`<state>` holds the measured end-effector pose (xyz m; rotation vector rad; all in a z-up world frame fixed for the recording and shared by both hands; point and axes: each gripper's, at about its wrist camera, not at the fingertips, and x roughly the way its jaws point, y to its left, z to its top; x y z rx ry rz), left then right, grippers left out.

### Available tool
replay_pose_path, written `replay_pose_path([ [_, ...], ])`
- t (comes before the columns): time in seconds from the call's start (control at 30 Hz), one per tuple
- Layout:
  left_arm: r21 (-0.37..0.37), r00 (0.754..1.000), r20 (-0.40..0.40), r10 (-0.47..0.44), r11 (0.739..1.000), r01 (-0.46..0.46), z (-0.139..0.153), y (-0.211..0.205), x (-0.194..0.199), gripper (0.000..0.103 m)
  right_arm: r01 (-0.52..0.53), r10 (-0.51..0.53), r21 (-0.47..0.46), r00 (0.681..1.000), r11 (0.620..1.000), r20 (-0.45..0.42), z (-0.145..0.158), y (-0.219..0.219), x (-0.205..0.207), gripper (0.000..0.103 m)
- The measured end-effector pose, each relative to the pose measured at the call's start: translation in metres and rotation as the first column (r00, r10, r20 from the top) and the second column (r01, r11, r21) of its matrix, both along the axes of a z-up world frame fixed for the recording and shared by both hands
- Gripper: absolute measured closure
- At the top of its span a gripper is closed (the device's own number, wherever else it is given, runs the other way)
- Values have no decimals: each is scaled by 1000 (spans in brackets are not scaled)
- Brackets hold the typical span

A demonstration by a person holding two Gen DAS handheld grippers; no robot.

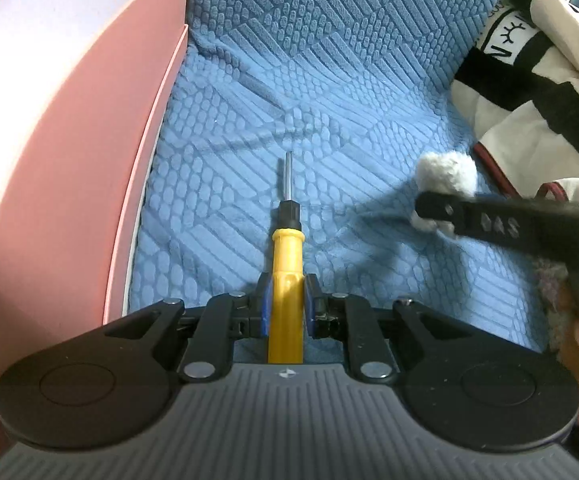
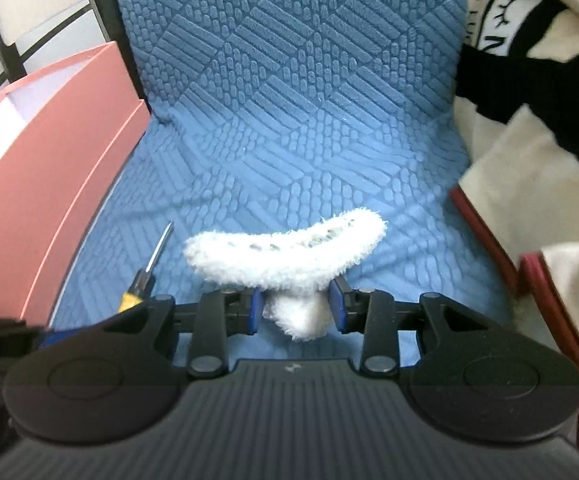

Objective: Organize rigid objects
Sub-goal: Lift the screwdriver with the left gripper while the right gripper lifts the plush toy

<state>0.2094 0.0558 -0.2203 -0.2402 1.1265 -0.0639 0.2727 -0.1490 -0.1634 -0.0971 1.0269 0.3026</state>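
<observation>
Your left hand-held gripper is clamped on the yellow handle of the screwdriver, shaft pointing forward above the blue textured cover. Your right hand-held gripper has its pads around a white fluffy item; whether they press it, you cannot tell. Sorting looks mid-way: neither thing is stowed yet. The pink box sits just left of the screwdriver; the little of its pale interior in view shows nothing inside. A cream-and-black tote bag lies at right, contents hidden.
</observation>
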Motion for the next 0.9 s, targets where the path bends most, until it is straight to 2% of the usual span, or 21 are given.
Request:
replay_pose_path([
  [0.2, -36, 1000, -8, 17, 999, -17, 0, 6, 1, 84, 26, -26, 9, 1000, 1000, -6, 9, -7, -44, 66],
  [0.37, -33, 1000, -8, 21, 999, -21, 0, 5, 1, 83, 31, -31, -8, 1000, 1000, 2, 11, -8, -71, 67],
  [0.6, 6, 1000, -1, 10, 1000, -10, -1, 0, 1, 82, 26, -26, 14, 999, 1000, 25, 0, -11, -74, 65],
  [0.7, 3, 1000, 4, 11, 1000, -11, -3, 0, 3, 79, 11, -12, 9, 999, 1000, 42, -5, -10, -72, 54],
  [0.9, 12, 1000, 18, 25, 1000, -26, -3, -2, 6, 78, -49, 49, 8, 996, 999, 75, -13, 0, -67, 55],
])
